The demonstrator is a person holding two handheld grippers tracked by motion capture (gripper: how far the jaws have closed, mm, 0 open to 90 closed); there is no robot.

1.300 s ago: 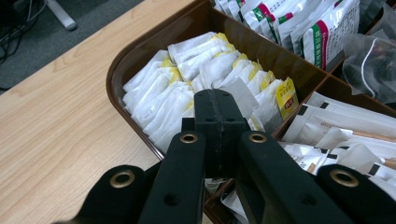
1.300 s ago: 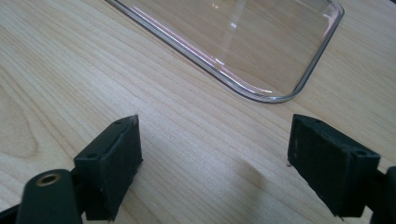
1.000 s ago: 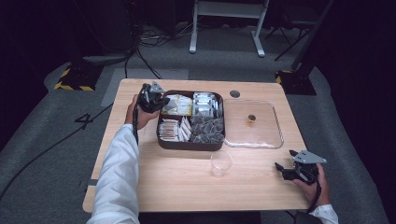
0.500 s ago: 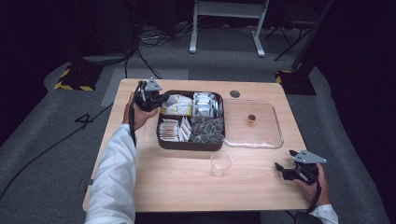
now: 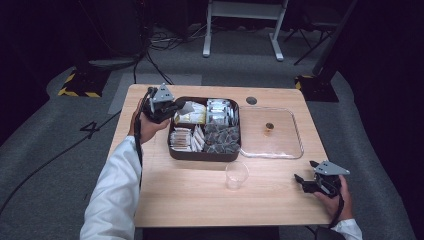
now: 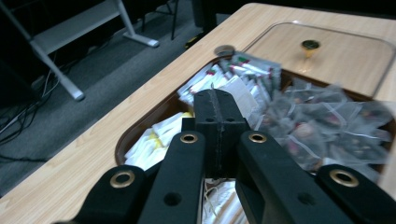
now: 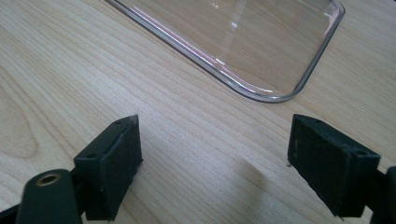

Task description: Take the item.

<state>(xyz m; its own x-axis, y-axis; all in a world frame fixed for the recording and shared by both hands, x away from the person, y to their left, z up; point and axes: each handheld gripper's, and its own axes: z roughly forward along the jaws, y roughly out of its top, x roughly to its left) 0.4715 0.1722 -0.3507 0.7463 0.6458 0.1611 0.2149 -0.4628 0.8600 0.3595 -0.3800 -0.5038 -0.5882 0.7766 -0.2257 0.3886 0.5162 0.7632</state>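
A dark compartment box (image 5: 172, 152) sits mid-table, holding white packets, yellow-marked sachets and clear mesh tea bags. My left gripper (image 5: 176, 107) hovers over the box's far left corner, shut on a white tea packet (image 5: 186, 107) that sticks out past the tips. In the left gripper view the jaws (image 6: 219, 100) are pressed together, with the packet (image 6: 243, 93) beyond them above the box (image 6: 140, 128). My right gripper (image 5: 302, 182) rests near the table's front right corner. It stands open (image 7: 215, 168) over bare wood, nothing between its fingers.
A clear lid (image 5: 280, 150) with a small brown knob (image 5: 269, 126) lies right of the box; its corner (image 7: 243, 42) is just ahead of the right gripper. A clear plastic cup (image 5: 236, 175) stands in front of the box. A round cable hole (image 5: 251, 100) is at the far edge.
The left gripper has shifted slightly at the box's far left corner, and the white packet now shows at its tips. The right gripper has stayed still.
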